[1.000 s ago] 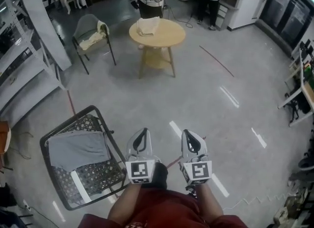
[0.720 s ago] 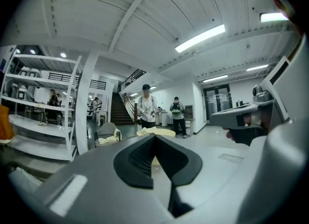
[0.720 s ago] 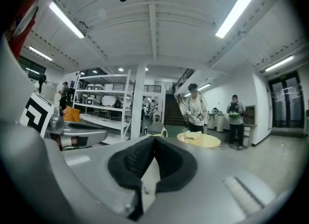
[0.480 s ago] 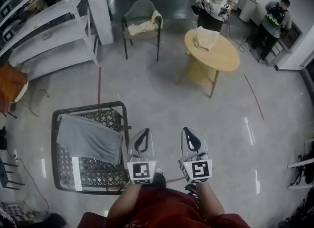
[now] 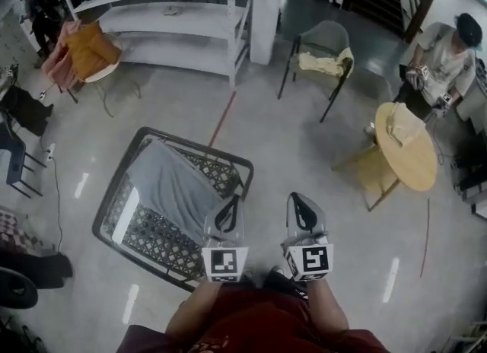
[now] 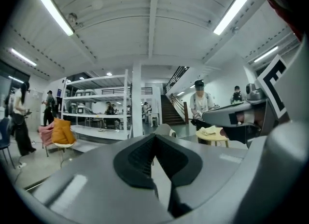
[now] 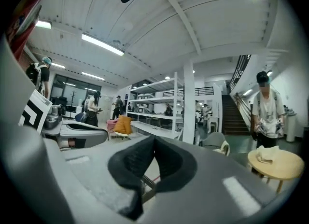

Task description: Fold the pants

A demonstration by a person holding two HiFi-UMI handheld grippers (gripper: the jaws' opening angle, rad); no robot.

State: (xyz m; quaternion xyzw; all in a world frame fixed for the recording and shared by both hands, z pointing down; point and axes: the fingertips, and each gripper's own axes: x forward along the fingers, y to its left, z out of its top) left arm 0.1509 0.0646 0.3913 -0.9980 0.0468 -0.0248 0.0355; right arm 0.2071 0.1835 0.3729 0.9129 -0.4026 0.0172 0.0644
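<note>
Grey pants (image 5: 171,184) lie spread on a black lattice-top table (image 5: 114,214) on the floor at the left of the head view. My left gripper (image 5: 230,202) is held level beside the table's near right corner, shut with nothing in it. My right gripper (image 5: 299,199) hangs next to it over bare floor, also shut and empty. In the left gripper view the left gripper (image 6: 154,137) has its jaws pressed together, pointing across the room. The right gripper (image 7: 154,140) looks the same in the right gripper view. Neither touches the pants.
A round wooden table (image 5: 421,170) with a folded cloth (image 5: 402,122) stands at the right, a person (image 5: 445,51) behind it. A grey chair (image 5: 326,49) with cloth and white shelves (image 5: 175,17) are at the back. An orange-draped chair (image 5: 90,51) stands far left.
The whole view has swung: the black table with the pants came from the lower left toward the middle, and the round table slid to the right. Both grippers stayed shut, side by side.
</note>
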